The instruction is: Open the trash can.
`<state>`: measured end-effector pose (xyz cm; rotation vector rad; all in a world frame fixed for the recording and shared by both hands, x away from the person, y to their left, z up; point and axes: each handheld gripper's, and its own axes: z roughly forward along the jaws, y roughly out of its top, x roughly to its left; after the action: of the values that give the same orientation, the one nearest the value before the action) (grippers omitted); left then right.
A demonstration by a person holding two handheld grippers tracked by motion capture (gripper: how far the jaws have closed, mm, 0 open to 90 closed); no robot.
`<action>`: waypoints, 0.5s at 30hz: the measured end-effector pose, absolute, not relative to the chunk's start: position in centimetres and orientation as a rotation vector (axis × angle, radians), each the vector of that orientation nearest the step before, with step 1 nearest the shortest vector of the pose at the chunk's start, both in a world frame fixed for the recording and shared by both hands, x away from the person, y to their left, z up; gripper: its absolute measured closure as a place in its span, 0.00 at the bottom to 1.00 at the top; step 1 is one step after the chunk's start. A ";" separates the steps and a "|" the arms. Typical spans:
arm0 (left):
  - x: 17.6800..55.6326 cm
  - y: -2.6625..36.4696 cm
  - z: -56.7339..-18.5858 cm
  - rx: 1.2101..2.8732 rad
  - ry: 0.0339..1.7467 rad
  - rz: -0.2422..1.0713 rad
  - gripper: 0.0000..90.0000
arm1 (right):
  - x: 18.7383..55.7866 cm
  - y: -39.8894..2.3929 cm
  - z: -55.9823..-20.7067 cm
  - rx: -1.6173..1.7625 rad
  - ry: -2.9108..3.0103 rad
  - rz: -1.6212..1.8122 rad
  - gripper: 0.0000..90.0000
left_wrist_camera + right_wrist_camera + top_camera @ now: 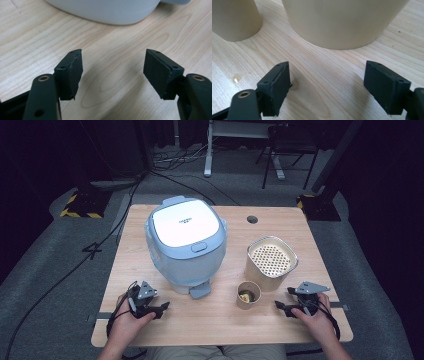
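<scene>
Wooden table (150,317), four things on it plus both grippers.

Rice cooker (186,242): pale blue, white lid shut, sits left of centre. A small grey-blue tab sticks out at its front base toward the person. In the left gripper view its rounded lower wall (107,11) runs along the top edge.

Tall beige container (271,263): right of the cooker, apart from it. A perforated insert sits in its mouth.

Small beige cup (248,295): just in front and left of the container, very near it; cannot tell if they touch. Something yellowish lies inside, too small to identify. In the right gripper view the cup (234,18) is upper left and the container (342,22) upper centre, with a gap of bare wood between them.

Left gripper (162,308): held in the left hand (127,320) at the near left edge, in front of and left of the cooker. Jaws spread wide, nothing between them, bare wood below.

Right gripper (281,306): held in the right hand (316,317) at the near right, just right of the cup and in front of the container. Jaws spread wide, nothing gripped.

Nothing lies between either gripper and what it faces.

Round hole (252,219) in the tabletop near the far edge. Grey carpet around, cables (75,265) on the floor at left, black-and-yellow striped block (80,206) far left, desk legs and a chair (287,150) behind.
</scene>
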<state>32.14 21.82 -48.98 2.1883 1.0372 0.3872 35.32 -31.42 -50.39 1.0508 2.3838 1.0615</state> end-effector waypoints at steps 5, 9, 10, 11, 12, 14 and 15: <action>32.1 22.0 -47.9 2.186 1.010 0.373 0.37 | 35.3 -31.4 -50.4 1.051 2.384 1.061 0.24; 31.8 21.9 -46.8 2.160 0.982 0.342 0.37 | 35.3 -31.4 -50.4 1.050 2.384 1.059 0.24; 31.6 21.9 -46.3 2.152 0.958 0.327 0.38 | 35.3 -31.4 -50.4 1.049 2.383 1.061 0.24; 31.6 21.9 -46.3 2.152 0.958 0.327 0.38 | 35.3 -31.4 -50.4 1.049 2.383 1.061 0.24; 31.5 21.9 -46.0 2.149 0.946 0.326 0.39 | 35.2 -31.4 -50.4 1.048 2.383 1.060 0.24; 31.2 21.9 -45.1 2.138 0.917 0.319 0.40 | 35.2 -31.4 -50.4 1.048 2.383 1.059 0.24; 31.2 21.9 -45.1 2.138 0.917 0.319 0.41 | 35.2 -31.4 -50.4 1.048 2.383 1.059 0.24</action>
<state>31.21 21.94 -45.11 2.1376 0.9167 0.3193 35.25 -31.43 -50.38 1.0477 2.3833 1.0590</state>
